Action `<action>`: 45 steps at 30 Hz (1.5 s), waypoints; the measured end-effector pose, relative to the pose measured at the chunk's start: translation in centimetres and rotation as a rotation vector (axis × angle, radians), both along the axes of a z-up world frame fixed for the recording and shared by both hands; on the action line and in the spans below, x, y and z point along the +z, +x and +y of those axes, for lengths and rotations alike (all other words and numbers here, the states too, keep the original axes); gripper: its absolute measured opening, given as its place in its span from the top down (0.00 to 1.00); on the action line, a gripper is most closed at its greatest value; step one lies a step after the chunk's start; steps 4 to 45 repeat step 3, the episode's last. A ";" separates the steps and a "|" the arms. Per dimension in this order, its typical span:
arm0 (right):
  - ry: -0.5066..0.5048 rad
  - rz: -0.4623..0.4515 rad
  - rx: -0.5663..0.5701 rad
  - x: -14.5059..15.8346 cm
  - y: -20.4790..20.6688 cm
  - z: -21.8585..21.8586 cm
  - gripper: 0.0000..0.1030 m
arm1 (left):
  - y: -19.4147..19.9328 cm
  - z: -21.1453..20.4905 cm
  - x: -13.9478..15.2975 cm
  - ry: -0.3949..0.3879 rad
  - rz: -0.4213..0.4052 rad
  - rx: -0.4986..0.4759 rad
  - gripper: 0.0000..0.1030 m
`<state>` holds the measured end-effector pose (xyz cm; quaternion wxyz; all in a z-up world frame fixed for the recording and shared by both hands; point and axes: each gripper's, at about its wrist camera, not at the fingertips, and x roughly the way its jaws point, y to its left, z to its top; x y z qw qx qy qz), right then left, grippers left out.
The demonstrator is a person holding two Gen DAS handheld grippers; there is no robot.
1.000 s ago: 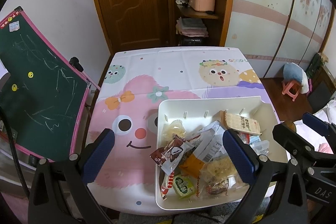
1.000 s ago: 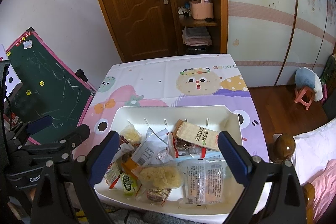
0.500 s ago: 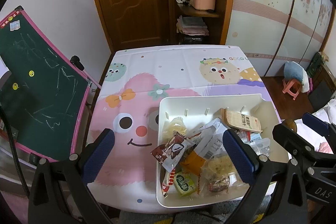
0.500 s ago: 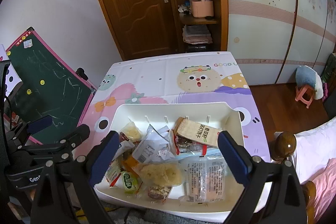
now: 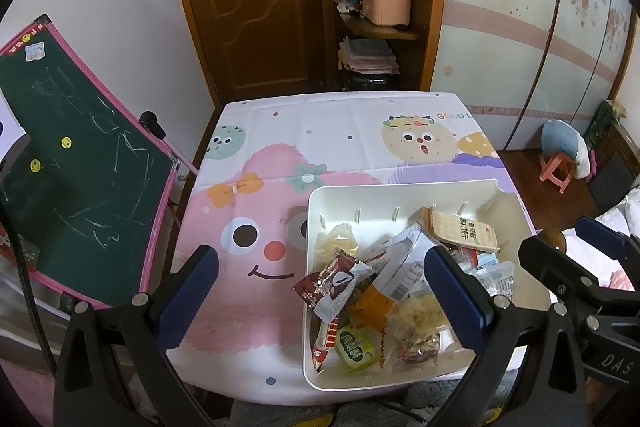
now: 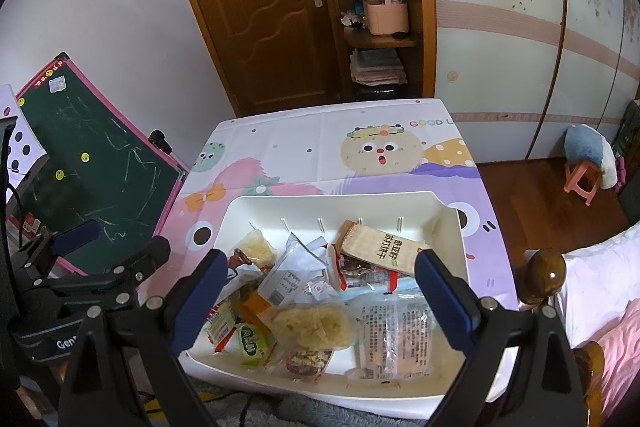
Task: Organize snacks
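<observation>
Right wrist view is showing the snacks [image 6: 316, 291] lying heaped in a white tray [image 6: 336, 201] that is sitting at the near edge of a table [image 6: 320, 147] covered with a cartoon-print cloth. Among them, a tan cracker packet [image 6: 380, 251] is leaning near the tray's far wall, a green packet [image 6: 252, 343] is lying near the front, and a clear bag [image 6: 396, 335] is lying at the front right. The right gripper [image 6: 320, 293] is hovering over the tray, spread wide and gripping nothing. The left gripper [image 5: 320, 285] is likewise hanging released over the tray's left edge, with a brown wrapper [image 5: 330, 281] lying between its fingers. A green chalkboard [image 5: 76, 183] is leaning left of the table.
</observation>
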<state>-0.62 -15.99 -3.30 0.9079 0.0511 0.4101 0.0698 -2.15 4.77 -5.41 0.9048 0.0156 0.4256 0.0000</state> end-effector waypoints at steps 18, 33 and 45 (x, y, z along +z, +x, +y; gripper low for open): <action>-0.002 0.001 0.000 0.0 -0.1 0.1 0.07 | 0.0 0.0 0.0 -0.001 0.002 0.000 0.01; -0.002 0.001 0.000 0.0 -0.1 0.1 0.07 | 0.0 0.0 0.0 -0.001 0.002 0.000 0.01; -0.002 0.001 0.000 0.0 -0.1 0.1 0.07 | 0.0 0.0 0.0 -0.001 0.002 0.000 0.01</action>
